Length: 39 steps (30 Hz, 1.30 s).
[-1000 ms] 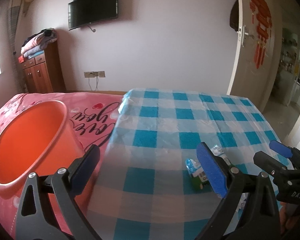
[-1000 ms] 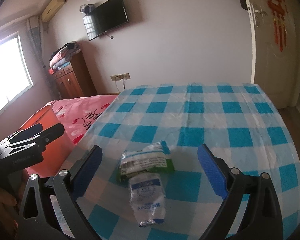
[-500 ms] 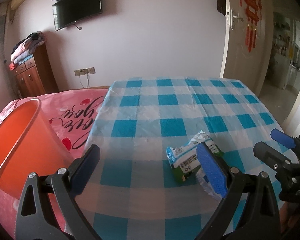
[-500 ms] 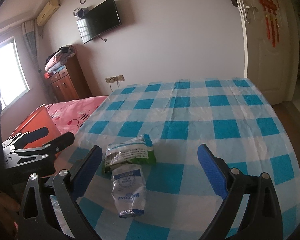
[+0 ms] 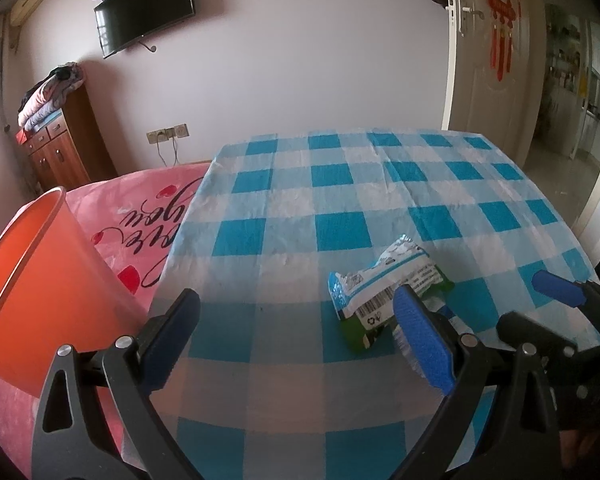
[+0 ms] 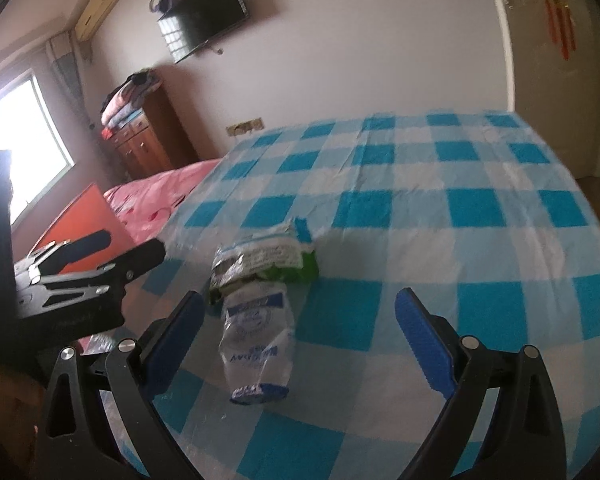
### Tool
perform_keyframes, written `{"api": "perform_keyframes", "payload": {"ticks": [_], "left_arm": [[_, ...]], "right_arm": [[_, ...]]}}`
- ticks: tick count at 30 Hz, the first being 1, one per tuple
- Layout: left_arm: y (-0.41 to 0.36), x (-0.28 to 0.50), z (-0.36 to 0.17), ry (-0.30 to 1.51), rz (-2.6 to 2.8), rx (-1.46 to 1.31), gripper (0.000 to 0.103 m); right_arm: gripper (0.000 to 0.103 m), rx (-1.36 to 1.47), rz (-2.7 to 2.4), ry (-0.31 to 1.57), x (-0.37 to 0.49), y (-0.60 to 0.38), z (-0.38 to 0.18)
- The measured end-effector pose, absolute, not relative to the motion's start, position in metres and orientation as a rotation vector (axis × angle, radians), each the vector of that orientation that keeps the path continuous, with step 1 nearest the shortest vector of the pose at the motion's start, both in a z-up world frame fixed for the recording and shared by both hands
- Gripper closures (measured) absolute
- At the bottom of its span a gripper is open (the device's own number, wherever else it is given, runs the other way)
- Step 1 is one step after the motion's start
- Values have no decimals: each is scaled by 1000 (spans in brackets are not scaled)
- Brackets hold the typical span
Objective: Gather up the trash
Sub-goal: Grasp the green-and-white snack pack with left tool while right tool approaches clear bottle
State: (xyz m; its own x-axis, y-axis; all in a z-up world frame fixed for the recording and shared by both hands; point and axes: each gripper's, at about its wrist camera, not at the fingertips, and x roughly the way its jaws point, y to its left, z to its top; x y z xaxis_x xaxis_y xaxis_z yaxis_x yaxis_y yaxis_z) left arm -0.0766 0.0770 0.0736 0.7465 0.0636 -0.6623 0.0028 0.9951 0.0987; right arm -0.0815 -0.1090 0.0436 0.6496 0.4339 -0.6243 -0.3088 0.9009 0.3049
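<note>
From the left wrist camera, a table under a blue-and-white checked tablecloth (image 5: 340,216) fills the middle of the view. Left of it lies a bed with a pink bedspread (image 5: 148,204) printed with dark script and red hearts, and an orange bucket (image 5: 40,292) stands at the table's near left corner. On the cloth, right of centre and near the front edge, lies a crumpled green-and-white snack wrapper (image 5: 384,292). The left gripper (image 5: 296,340) hangs low over the near edge, its jaws spread wide and holding nothing; the blue pad of its right finger partly covers the wrapper's near end. The right gripper (image 5: 540,304) shows at the far right. On the pale back wall hang a television (image 5: 144,10) and a wall socket (image 5: 168,134); a wooden cabinet (image 5: 60,148) piled with folded blankets stands to the left, and a white door (image 5: 492,60) with a red ornament stands open on the right.

From the right wrist camera, slightly blurred, the right gripper (image 6: 296,340) also has its jaws spread wide and empty. A clear plastic packet (image 6: 258,344) with blue print lies between its fingers, touching the green wrapper (image 6: 264,264) just beyond it. The left gripper (image 6: 112,250) reaches in from the left, in front of the bucket (image 6: 84,216). A bright window (image 6: 20,160) and an air conditioner (image 6: 98,10) show on the left.
</note>
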Motion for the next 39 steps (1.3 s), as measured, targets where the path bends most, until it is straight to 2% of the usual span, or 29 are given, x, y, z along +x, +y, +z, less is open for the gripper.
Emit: {"api": "perform_keyframes", "payload": {"ticks": [10,18,20,24,32,39], "left_arm": [[84,-75,75,734,-24,94,6],[85,-69,71,760,-67,89,6],[87,-67,69,769,-68,88,6],[90,-63,64,782,-74,80,6],[87,-57,57,793,-119,85,6],[61,-50,52,785,-204,159,6]], "right_arm": [[8,44,506,834,-78,-79,25],[9,-113,466,812,-81,-63,22],[22,-148,457,811,-81,-59,20],[27,-151,466,826,-79,-60,16],[49,-126,470,849,-74,-72,14],[50,-49,374,850,-57,-115,14]]}}
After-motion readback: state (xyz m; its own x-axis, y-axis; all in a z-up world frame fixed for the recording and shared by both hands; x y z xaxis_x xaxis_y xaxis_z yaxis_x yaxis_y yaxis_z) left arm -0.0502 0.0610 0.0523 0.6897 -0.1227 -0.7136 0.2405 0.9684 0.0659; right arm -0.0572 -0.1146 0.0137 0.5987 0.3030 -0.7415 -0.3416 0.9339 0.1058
